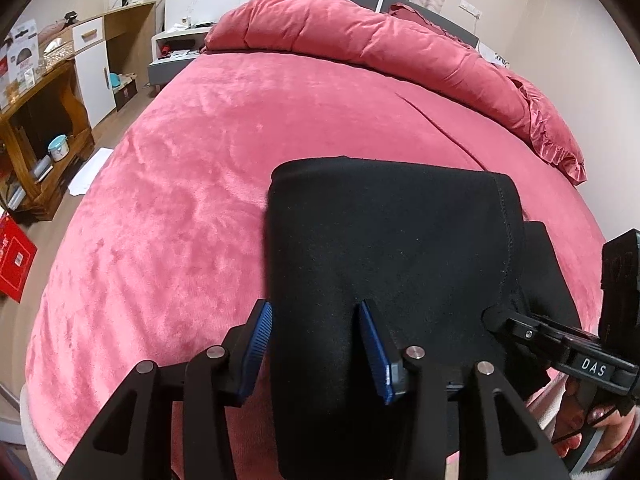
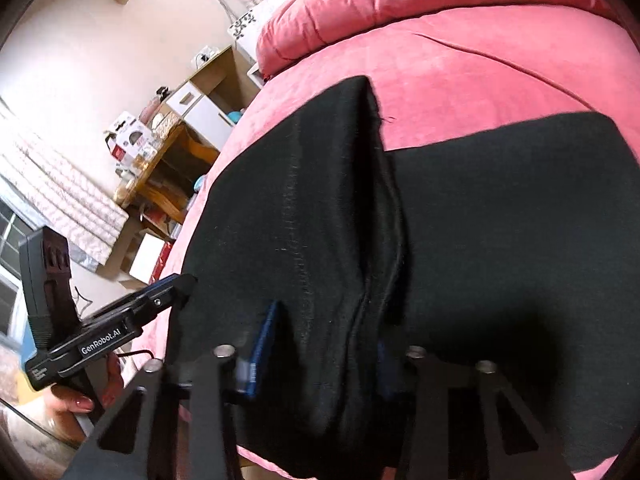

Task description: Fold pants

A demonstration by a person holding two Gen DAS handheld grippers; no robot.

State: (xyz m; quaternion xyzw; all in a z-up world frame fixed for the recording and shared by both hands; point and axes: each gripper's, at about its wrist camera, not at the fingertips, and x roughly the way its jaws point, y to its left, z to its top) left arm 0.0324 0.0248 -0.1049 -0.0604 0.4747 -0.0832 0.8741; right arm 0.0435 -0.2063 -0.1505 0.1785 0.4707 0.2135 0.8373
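Observation:
Black pants (image 1: 384,248) lie folded on the pink bed (image 1: 192,184) near its front edge; they also fill the right wrist view (image 2: 500,208). My left gripper (image 1: 316,344) straddles the pants' left front edge, its blue pads (image 1: 256,352) apart with cloth between them. My right gripper (image 2: 320,344) has its jaws apart around a raised fold of the pants; its left blue pad (image 2: 262,344) shows and the right one is mostly hidden by cloth. Each gripper appears in the other's view: the right one (image 1: 492,316) and the left one (image 2: 184,284).
A rolled pink duvet (image 1: 400,48) lies along the bed's far side. Wooden shelves (image 1: 40,128) and a white cabinet (image 1: 96,72) stand on the left, with a red box (image 1: 12,260) and papers (image 1: 88,172) on the floor. The bed's front edge is just below the grippers.

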